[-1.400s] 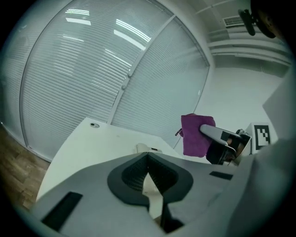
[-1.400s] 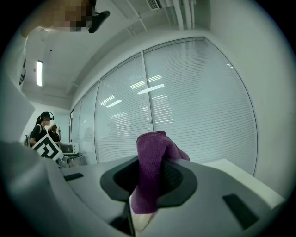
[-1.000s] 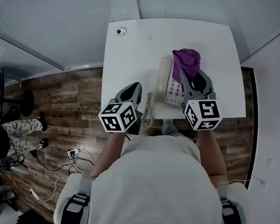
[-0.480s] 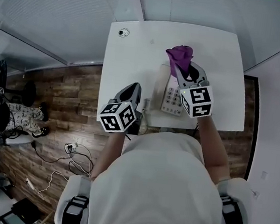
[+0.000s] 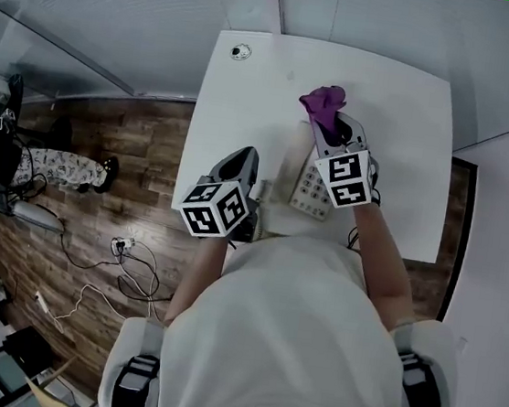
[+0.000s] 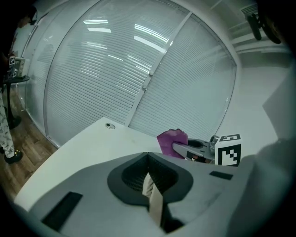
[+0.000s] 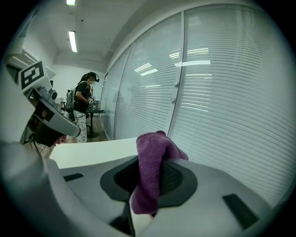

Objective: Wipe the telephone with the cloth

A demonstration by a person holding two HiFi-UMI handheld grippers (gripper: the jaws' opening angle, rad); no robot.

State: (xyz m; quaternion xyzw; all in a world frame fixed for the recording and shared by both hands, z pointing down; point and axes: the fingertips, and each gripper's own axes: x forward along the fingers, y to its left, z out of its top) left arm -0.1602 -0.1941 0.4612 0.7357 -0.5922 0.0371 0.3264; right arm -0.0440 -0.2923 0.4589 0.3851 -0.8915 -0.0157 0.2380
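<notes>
A white telephone (image 5: pixel 305 178) with grey keys lies on the white table (image 5: pixel 248 105), its handset (image 5: pixel 290 156) along its left side. My right gripper (image 5: pixel 327 122) is shut on a purple cloth (image 5: pixel 323 103) and hangs over the telephone's far end. The cloth (image 7: pixel 150 171) bulges out between the jaws in the right gripper view. My left gripper (image 5: pixel 244 163) is shut with nothing in it, at the table's near left edge beside the telephone. From the left gripper view the cloth (image 6: pixel 172 140) and the right gripper (image 6: pixel 199 150) show ahead to the right.
A small round fitting (image 5: pixel 241 53) sits in the table's far left corner. Window blinds (image 6: pixel 138 69) stand behind the table. Wooden floor (image 5: pixel 118 190) with cables (image 5: pixel 127 270) lies to the left, where a person (image 5: pixel 57 164) stands by equipment.
My right gripper with the cloth has moved left and toward the telephone's far end. The head view has shifted, so the table sits higher and further right. The left gripper has stayed put.
</notes>
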